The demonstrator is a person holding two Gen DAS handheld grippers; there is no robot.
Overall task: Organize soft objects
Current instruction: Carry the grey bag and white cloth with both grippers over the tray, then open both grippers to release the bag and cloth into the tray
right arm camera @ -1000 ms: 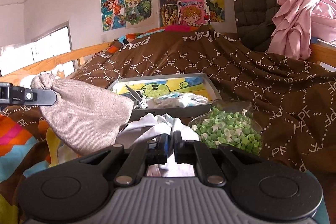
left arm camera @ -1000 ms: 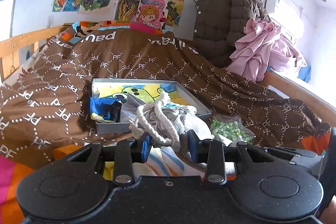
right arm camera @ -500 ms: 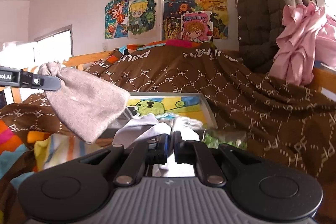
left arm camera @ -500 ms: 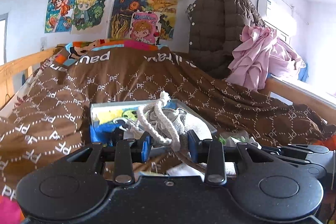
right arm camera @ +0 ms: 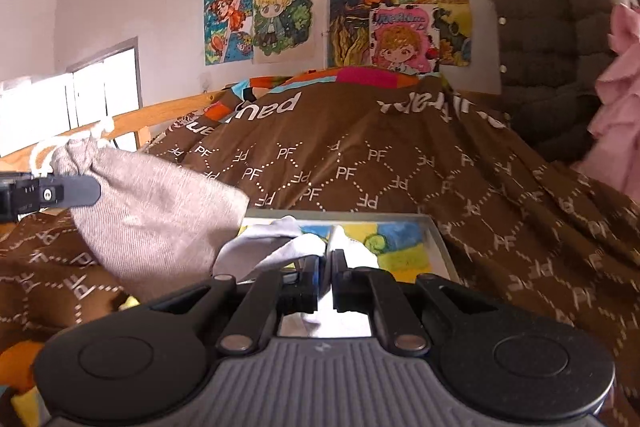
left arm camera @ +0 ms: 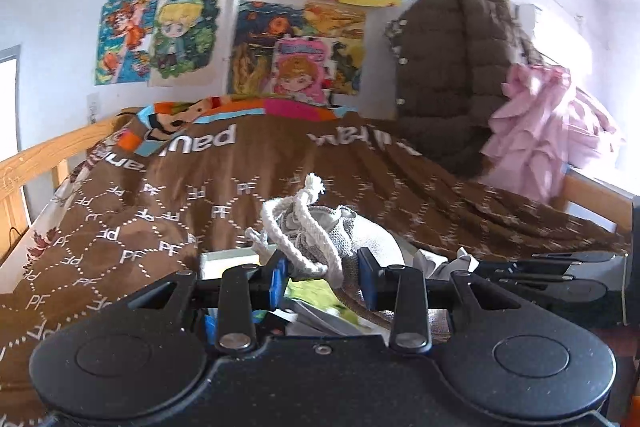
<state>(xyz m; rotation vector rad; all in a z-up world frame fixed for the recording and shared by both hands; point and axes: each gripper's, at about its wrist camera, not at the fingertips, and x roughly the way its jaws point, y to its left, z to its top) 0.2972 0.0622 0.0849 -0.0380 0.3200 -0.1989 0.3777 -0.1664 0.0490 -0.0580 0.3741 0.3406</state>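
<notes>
A: Nearest first. The left gripper (left arm camera: 322, 281) is holding the neck of a grey drawstring pouch (right arm camera: 156, 215), its jaws part-way apart with bunched cloth and white cord (left arm camera: 298, 239) filling the gap. From the right wrist view the pouch is hanging off the blanket, sagging down to the right.

B: And the right gripper (right arm camera: 326, 283)?

A: Its jaws are nearly closed, pinching a white cloth (right arm camera: 288, 247). The cloth is spilling forward past the fingertips and also showing below them.

B: Containers?

A: A shallow grey tray (right arm camera: 440, 247) is lying just past the right gripper on the brown blanket (right arm camera: 400, 163). A cartoon-printed sheet in yellow, blue and green is lining its floor. The white cloth is hanging over its near part; whether it is touching the floor, I cannot tell.

B: What is in the pouch?

A: Cannot tell; the mouth is cinched and the cloth is hiding the inside.

B: Anything else hard to read?

A: In the left wrist view the tray is mostly hidden behind the gripper and pouch, with only a pale corner showing. Small items under the fingers there are blurred.

B: Farther back?

A: A brown quilted jacket (left arm camera: 452, 75) and pink garment (left arm camera: 548, 139) are hanging at right; drawings (left arm camera: 280, 23) are covering the wall.
</notes>
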